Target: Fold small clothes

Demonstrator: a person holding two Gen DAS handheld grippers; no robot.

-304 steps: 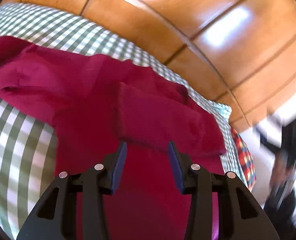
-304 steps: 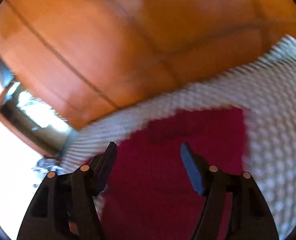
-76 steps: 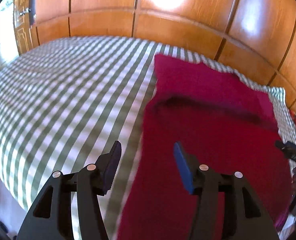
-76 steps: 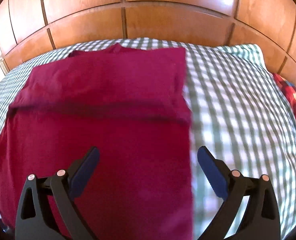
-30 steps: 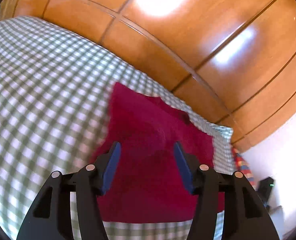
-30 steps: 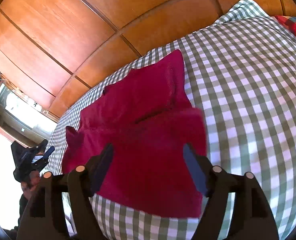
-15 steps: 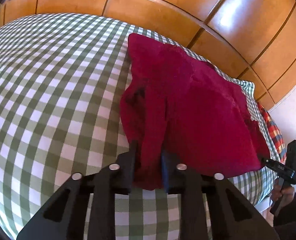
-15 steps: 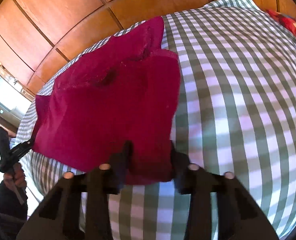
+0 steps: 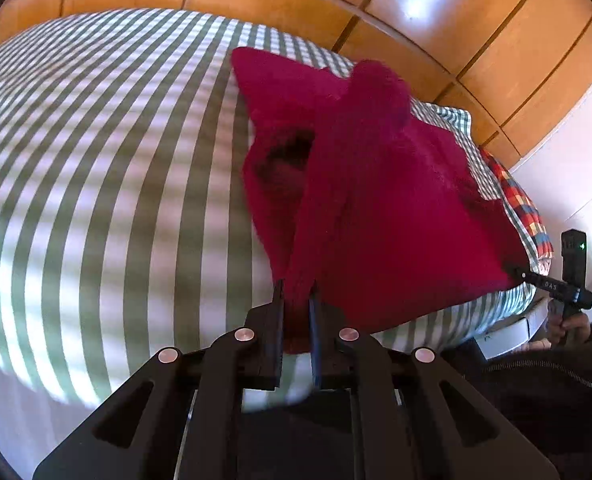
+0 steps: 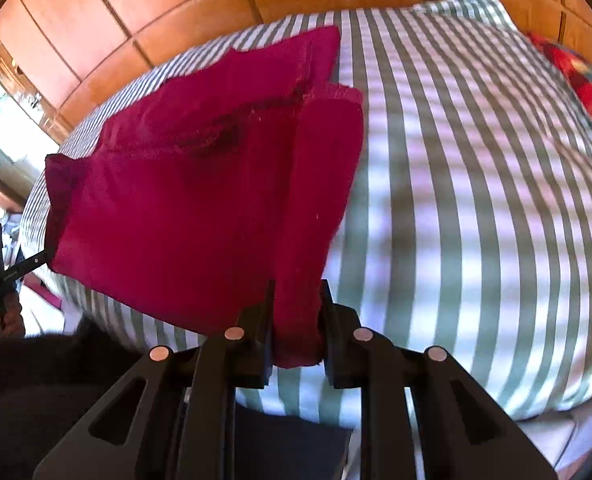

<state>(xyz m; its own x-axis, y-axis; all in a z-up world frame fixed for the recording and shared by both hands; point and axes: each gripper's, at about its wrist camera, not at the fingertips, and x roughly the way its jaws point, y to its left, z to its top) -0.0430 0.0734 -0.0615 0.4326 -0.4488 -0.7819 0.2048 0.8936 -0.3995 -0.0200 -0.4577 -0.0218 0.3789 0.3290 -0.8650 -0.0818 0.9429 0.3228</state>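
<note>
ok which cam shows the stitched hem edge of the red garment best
The right wrist view. There the red garment shows a stitched hem edge running across its upper folded layer, fairly sharp, with the right gripper shut on the near corner. In the left wrist view the cloth is motion-blurred and bunched at the left gripper, so no stitching reads.

The checked bedspread [image 9: 108, 152] smears into stripes from motion blur. The red garment's [image 9: 383, 208] pinched corners are hidden between each tool's fingers. The multicoloured plaid pillow [image 10: 579, 76] is cut off by the picture's edge.
</note>
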